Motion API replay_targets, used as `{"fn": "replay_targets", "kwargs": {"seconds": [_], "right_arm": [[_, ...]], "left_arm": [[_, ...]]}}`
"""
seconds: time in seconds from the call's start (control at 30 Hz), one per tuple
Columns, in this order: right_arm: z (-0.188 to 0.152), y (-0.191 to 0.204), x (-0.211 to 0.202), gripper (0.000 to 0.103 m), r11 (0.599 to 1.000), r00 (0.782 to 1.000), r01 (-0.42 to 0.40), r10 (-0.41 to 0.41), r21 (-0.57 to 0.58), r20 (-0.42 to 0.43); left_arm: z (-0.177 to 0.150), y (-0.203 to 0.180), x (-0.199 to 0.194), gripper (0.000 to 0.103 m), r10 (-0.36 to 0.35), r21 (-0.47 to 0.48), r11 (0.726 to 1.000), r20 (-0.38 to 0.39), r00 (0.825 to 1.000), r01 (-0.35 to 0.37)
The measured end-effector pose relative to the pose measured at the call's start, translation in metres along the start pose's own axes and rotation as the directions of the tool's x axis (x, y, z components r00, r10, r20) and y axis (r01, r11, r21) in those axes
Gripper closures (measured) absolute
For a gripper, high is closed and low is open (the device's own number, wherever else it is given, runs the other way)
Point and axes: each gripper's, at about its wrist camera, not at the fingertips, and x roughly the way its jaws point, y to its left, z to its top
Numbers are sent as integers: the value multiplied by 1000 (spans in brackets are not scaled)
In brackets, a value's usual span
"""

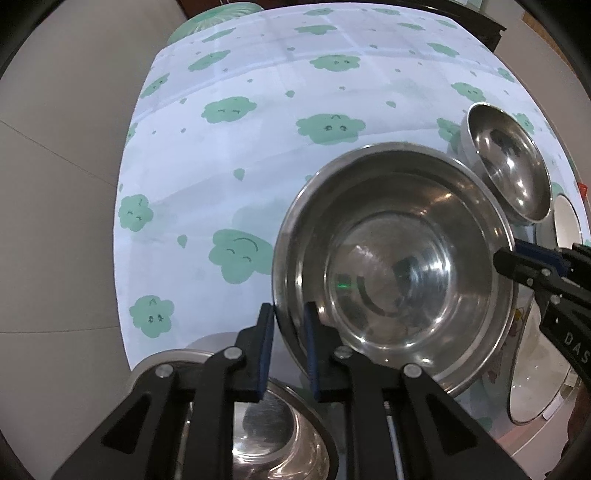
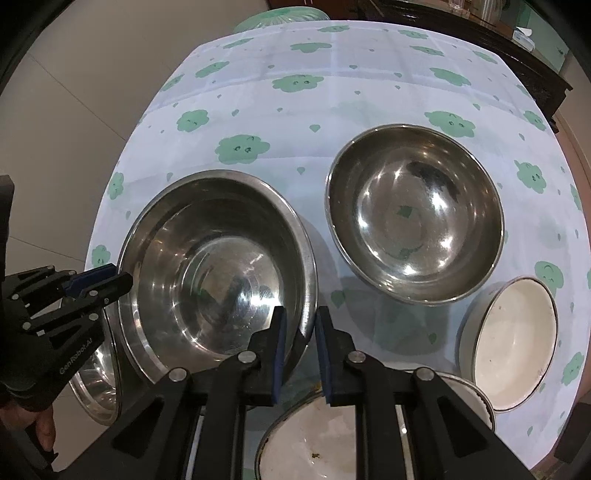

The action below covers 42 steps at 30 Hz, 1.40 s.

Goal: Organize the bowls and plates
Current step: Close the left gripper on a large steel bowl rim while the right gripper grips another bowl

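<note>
grippers clamped on big steel bowl (image 1: 391, 273) rim: left gripper (image 1: 290, 314), right gripper (image 2: 301, 317) (opposite sides).

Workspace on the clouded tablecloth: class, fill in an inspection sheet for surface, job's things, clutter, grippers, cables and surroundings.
Surface: table under a white tablecloth printed with green clouds.
Job's things: large steel bowl held at two sides of its rim; second steel bowl standing apart beside it; third steel bowl below the left gripper; white bowl at the right edge; another white dish nearest, with crumbs.
Clutter: nothing seen.
Grippers: left gripper shut on the large bowl's rim; right gripper shut on the opposite rim.
Cables: nothing seen.
Surroundings: pale tiled floor; dark furniture behind.
</note>
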Motion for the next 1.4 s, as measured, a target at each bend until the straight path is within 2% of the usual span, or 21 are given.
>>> {"fn": "replay_targets", "kwargs": {"seconds": [0.67,1.4], "right_arm": [[11,9,-17,85,1000,999,12,-12,5,35],[5,16,-48,85,999,996,31,-32,12,83]], "left_arm": [[4,8,-25,90,-14,13,1000,43,999,14],[-3,12,-59,90,-24,25,999,101,995,21]]}}
